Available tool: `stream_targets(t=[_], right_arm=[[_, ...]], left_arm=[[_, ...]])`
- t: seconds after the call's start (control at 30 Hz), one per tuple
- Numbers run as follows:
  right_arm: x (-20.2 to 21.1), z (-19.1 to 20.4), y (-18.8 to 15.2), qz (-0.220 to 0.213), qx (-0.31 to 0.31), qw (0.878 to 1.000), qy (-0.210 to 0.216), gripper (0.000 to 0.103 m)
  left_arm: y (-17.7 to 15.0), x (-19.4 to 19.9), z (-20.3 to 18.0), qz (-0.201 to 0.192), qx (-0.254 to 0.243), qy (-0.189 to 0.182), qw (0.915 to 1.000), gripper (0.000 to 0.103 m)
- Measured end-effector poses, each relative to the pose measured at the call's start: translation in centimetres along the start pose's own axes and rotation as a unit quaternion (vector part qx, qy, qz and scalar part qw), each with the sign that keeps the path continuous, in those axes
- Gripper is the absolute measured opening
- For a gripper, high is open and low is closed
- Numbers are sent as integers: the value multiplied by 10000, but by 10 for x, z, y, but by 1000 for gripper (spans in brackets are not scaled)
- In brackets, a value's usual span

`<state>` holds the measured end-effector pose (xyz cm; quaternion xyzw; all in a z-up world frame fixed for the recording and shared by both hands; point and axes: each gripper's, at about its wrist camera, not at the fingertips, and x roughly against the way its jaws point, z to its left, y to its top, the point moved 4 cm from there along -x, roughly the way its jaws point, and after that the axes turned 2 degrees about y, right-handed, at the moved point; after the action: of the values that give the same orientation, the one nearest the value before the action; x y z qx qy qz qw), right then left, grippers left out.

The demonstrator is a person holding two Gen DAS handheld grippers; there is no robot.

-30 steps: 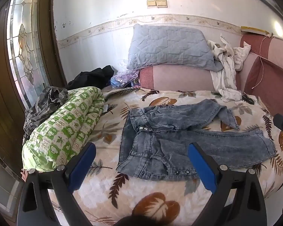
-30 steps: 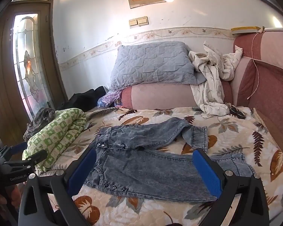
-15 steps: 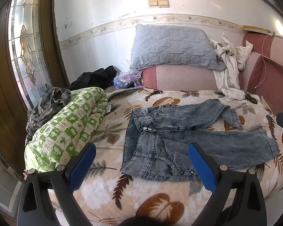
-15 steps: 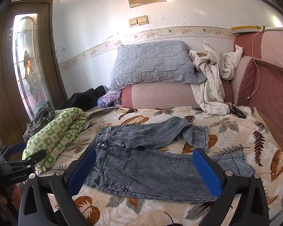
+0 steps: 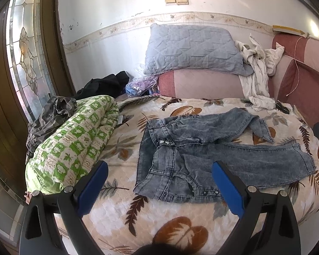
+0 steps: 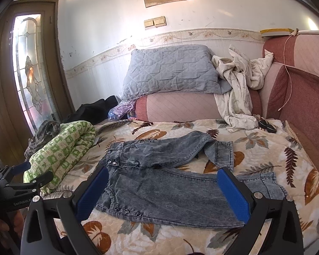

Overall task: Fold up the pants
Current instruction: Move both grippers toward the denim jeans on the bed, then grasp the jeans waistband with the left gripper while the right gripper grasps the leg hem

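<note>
A pair of grey acid-washed denim pants (image 5: 204, 155) is laid out flat near the middle of a bed, on a cream bedspread (image 5: 125, 208) printed with brown leaves. The waistband is turned toward the left side of the bed and the legs run to the right. The nearer leg is stretched straight, while the farther leg is bent, its cuff (image 6: 224, 152) folded back toward the near edge.

The left tongs (image 5: 158, 188) are held above the near edge of the bed, spread wide with blue pads, and nothing is gripped between them. The right tongs (image 6: 162, 192) are likewise spread wide and empty, held over the near edge of the pants without touching them. In the right wrist view, the left tongs can also be seen at the far left.

To the left of the pants, a rolled green-and-white quilt (image 5: 70, 146) is lying along the bed's edge, with dark crumpled clothing (image 5: 51, 114) beside it. At the head of the bed, a grey quilted pillow (image 6: 170, 72) is propped on a pink cushion, and a white crumpled garment (image 6: 238, 89) is draped beside it. A stained-glass door panel (image 5: 25, 57) is seen at the left.
</note>
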<state>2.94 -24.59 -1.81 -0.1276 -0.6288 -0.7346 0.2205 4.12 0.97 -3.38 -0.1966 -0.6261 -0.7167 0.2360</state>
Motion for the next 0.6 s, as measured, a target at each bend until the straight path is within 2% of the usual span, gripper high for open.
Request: stream_targets(t=[0.2, 0.5, 0.6], right_arm=[[-3, -15, -1, 76, -46, 9998, -199, 103], [-6, -79, -4, 265, -510, 9957, -730, 103], [-16, -97, 0, 424, -607, 9943, -763, 103]], left_arm=[[-9, -18, 16, 205, 78, 54, 9997, 98], [-20, -70, 55, 796, 309, 268, 9960, 98], [-15, -93, 62, 1029, 341, 240, 9938, 98]])
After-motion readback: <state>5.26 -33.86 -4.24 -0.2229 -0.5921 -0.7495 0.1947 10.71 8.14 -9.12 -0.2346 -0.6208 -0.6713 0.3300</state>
